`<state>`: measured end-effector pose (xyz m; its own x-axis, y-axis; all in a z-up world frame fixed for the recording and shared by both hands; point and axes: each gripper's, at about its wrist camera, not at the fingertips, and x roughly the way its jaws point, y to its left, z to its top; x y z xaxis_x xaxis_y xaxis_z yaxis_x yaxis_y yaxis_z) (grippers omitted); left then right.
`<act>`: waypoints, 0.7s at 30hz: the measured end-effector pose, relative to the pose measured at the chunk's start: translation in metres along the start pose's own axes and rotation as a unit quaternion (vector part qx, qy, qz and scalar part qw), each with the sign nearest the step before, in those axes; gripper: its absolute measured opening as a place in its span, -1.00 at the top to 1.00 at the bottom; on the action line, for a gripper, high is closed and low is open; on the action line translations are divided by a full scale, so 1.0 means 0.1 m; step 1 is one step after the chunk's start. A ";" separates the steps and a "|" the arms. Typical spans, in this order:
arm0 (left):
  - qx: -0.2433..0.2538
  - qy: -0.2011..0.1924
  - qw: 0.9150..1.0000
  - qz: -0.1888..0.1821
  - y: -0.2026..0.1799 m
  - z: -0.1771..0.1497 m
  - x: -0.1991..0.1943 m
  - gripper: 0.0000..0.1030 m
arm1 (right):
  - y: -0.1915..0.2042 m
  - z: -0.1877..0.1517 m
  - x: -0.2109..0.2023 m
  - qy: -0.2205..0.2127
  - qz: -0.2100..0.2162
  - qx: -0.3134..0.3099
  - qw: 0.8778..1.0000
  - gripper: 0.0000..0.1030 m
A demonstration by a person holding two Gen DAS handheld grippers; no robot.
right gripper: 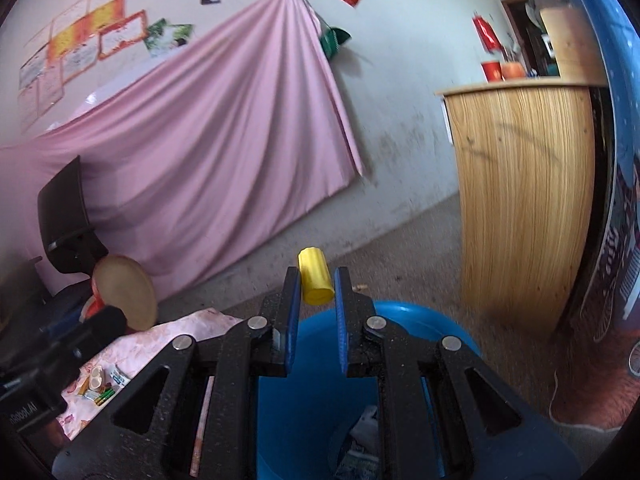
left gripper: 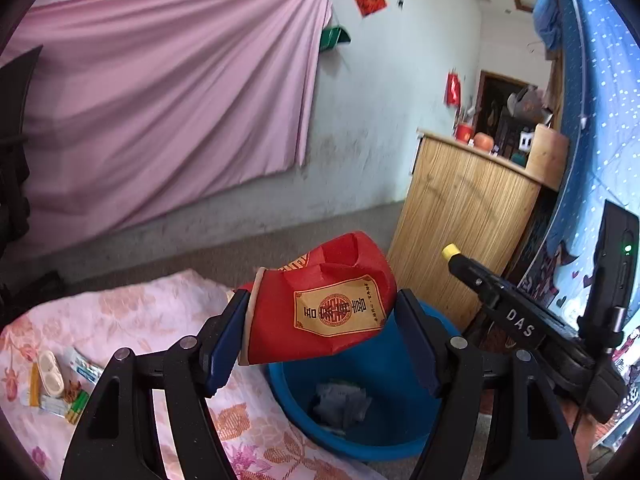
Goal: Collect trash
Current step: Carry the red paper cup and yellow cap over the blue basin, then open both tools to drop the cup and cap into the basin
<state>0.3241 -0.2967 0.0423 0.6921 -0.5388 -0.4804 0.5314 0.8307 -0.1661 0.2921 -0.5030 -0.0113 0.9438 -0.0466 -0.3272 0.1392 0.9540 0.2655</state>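
My left gripper [left gripper: 322, 300] is shut on a crumpled red paper cup [left gripper: 332, 312] with a gold label, held sideways between the blue pads. It hangs over the near rim of a blue plastic basin [left gripper: 384, 436] that holds crumpled paper [left gripper: 340, 404]. My right gripper [right gripper: 316, 278] is shut on a small yellow ribbed cap [right gripper: 315, 282], just above the basin's [right gripper: 424, 316] far rim. In the left wrist view the yellow cap [left gripper: 450, 250] shows at the right gripper's tip. The right wrist view shows the cup's open mouth [right gripper: 124, 292] at the left.
A floral pink cloth [left gripper: 152, 312] lies left of the basin, with several small wrappers and bits [left gripper: 60, 384] on it. A wooden cabinet [right gripper: 520, 200] stands behind the basin to the right. A pink sheet [right gripper: 224, 152] covers the wall, with a black chair [right gripper: 64, 216] at its left end.
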 end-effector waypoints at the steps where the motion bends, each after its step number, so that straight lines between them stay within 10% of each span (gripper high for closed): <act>1: 0.000 0.008 1.000 -0.002 0.01 0.01 0.03 -0.30 | -0.02 -0.01 0.02 0.005 -0.003 0.004 1.000 0.10; 21: -0.031 0.045 0.999 0.006 0.13 -0.03 0.19 -0.33 | -0.13 -0.04 0.26 0.053 -0.014 0.019 0.998 0.08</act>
<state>0.3431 -0.2957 0.0286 0.6501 -0.5171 -0.5568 0.4904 0.8452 -0.2123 0.3136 -0.5159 -0.0267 0.9025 -0.0390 -0.4288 0.1776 0.9410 0.2882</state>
